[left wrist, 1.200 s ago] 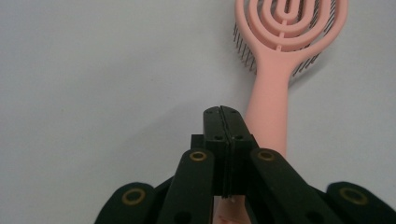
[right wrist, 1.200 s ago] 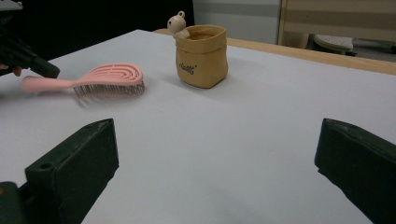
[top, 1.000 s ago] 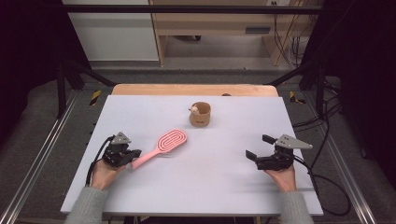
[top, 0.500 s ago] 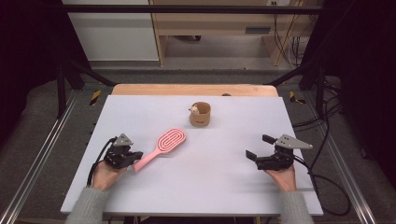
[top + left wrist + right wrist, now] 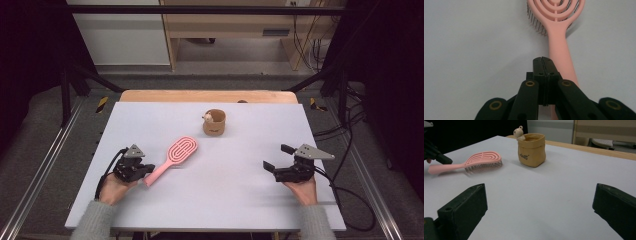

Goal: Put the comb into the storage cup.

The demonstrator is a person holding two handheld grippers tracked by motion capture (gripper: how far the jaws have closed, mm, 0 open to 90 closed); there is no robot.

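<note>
Table (image 5: 220, 200): pale grey-white top with a wooden strip along its far edge, set in a metal frame.

Hairbrush (image 5: 172, 159): pink, with an oval head of looped ribs and a straight handle. It lies flat on the left half of the table, bristles down, head toward the far right and handle end toward the near left. In the left gripper view (image 5: 560, 47) the handle runs straight away from the jaws and dark bristles show under the head. In the right gripper view (image 5: 471, 162) it lies well off to the left.

Left gripper (image 5: 145, 172): black, with a grey plate on top, held in the left hand (image 5: 114, 187) at the near left of the table. Its jaws are pressed together, tip to tip, with nothing between them; in the left gripper view (image 5: 542, 60) they sit over the near end of the brush handle, just to its left side. Whether the tips touch the handle cannot be told.

Right gripper (image 5: 277, 157): black, with a grey plate on top, held in the right hand (image 5: 300, 190) at the near right. Its jaws stand wide apart and empty, pointing left across the bare table (image 5: 541, 202), well apart from the brush.

Pot (image 5: 215, 123): small, tan, shaped like a paper bag, with a little pale figure (image 5: 207, 118) at its rim. It stands upright near the far middle of the table, beyond the brush head and apart from it. Dark lettering shows on its front in the right gripper view (image 5: 532, 149).

Cables: one trails from each gripper toward the near edge.
</note>
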